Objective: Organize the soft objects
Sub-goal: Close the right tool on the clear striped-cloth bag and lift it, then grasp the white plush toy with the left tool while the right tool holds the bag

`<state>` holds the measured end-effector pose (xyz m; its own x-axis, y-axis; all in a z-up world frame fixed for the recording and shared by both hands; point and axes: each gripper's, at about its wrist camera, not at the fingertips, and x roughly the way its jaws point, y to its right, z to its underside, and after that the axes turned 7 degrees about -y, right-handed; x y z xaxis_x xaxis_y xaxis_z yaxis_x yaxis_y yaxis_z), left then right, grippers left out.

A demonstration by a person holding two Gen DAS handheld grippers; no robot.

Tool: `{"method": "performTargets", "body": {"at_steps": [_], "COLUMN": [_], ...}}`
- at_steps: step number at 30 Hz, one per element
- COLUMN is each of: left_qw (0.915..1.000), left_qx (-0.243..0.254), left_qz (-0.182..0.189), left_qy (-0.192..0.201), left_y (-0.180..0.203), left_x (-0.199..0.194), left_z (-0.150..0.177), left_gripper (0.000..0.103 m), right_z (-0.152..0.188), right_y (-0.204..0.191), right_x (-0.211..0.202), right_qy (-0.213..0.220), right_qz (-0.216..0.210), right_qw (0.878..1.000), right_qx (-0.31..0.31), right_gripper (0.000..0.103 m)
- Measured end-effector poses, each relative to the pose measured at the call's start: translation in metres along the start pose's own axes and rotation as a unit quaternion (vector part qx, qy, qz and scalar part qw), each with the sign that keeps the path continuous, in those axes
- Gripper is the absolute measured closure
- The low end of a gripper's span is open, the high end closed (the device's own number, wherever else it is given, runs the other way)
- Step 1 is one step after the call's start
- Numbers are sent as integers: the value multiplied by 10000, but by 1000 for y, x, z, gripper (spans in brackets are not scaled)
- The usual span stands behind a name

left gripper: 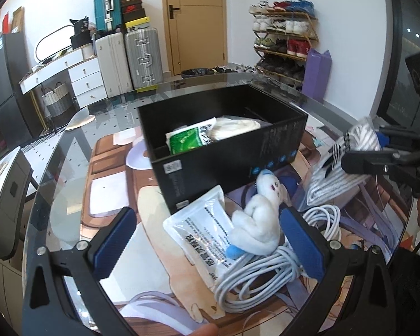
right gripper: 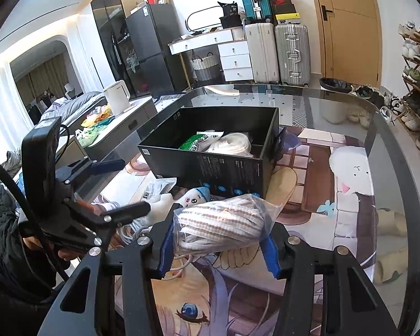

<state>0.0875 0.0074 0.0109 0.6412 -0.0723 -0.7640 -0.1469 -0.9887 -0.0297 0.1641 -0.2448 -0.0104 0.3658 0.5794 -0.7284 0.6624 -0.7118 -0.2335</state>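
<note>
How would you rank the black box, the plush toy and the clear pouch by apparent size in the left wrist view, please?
1. Black box, clearly largest.
2 and 3. Clear pouch and plush toy look alike; both lie close to the camera, so I won't rank them.

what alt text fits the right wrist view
The right gripper is shut on a clear bag of striped cloth above a cartoon-print mat. Ahead sits an open black box holding a green packet and white cloth.

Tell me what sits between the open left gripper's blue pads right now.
In the left wrist view, the left gripper straddles a small white plush doll, lying on a clear plastic printed pouch and a coiled white cable.
</note>
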Motion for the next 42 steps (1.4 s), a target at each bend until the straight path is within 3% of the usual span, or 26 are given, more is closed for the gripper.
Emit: {"method": "performTargets", "body": {"at_steps": [20,32,39,42], "left_qw": [9994,9972,9957,9947], "left_qx": [147,203,351,379], "left_qz": [290,674,801,916], "left_qy": [-124,-253,-300,-288], "left_y": [4,9,19,21], "left_x": [6,12,13,12], "left_z": [-6,-3,1,2], "left_gripper": [3,43,56,67], "right_z": [3,2,3,3], "right_y": [10,8,8,8], "right_x": [24,23,24,24], "right_qy": [-92,-142,-167,-170], "right_qz": [-145,-166,-178,-177], "right_qw": [9998,9997,9997,9997], "right_qx": [141,104,82,72], "right_gripper": [51,51,51,51]}}
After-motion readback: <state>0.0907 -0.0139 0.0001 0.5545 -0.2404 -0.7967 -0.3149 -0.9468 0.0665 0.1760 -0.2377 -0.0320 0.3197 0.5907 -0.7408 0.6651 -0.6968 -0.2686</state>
